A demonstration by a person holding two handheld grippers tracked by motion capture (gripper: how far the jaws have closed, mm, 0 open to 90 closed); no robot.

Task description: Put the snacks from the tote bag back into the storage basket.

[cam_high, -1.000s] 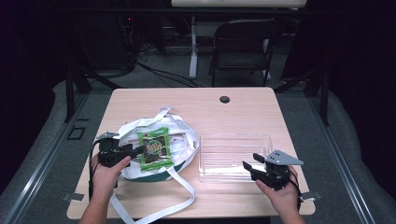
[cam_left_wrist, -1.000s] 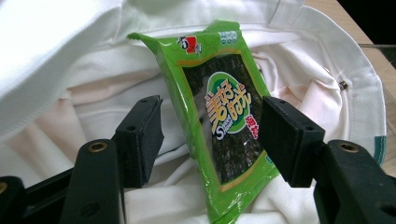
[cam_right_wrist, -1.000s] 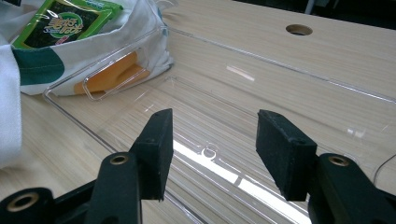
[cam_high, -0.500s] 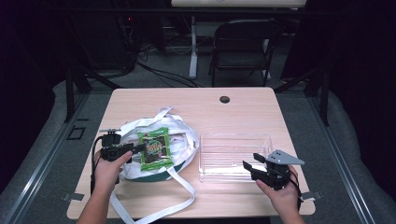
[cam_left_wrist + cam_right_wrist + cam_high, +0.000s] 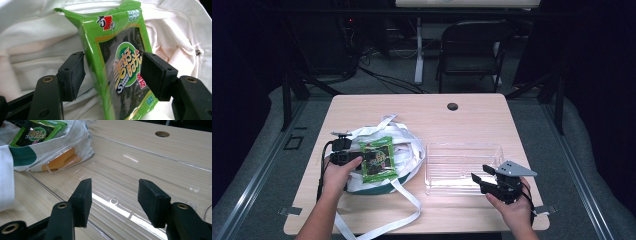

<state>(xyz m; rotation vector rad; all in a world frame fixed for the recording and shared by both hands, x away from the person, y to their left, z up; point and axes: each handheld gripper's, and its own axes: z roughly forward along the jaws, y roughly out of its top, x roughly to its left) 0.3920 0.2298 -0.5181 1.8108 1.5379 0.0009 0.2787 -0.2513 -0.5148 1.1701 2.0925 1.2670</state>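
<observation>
At the left of the tabletop (image 5: 472, 117) we hold the left tool (image 5: 357, 161) level, pointing at a green snack packet (image 5: 378, 159) that lies on top of a white cloth bag (image 5: 404, 145). In the left gripper view the left tool's jaws stand wide apart and have just been opening; the packet sits between them with its left edge raised, and we see a gap on each side, so the pads do not press on it. The bag has a dark green base and long white straps (image 5: 409, 200) that trail off toward the near edge of the tabletop. Just beside the bag, to its right, stands a clear plastic tray (image 5: 462, 148), with the bag's cloth touching its left wall in the right gripper view. At the tray's near right corner we hold the right tool (image 5: 486, 181), its jaws open with nothing between them, aimed across the tray's floor. Farther back, a round hole (image 5: 452, 106) sits in the tabletop.
</observation>
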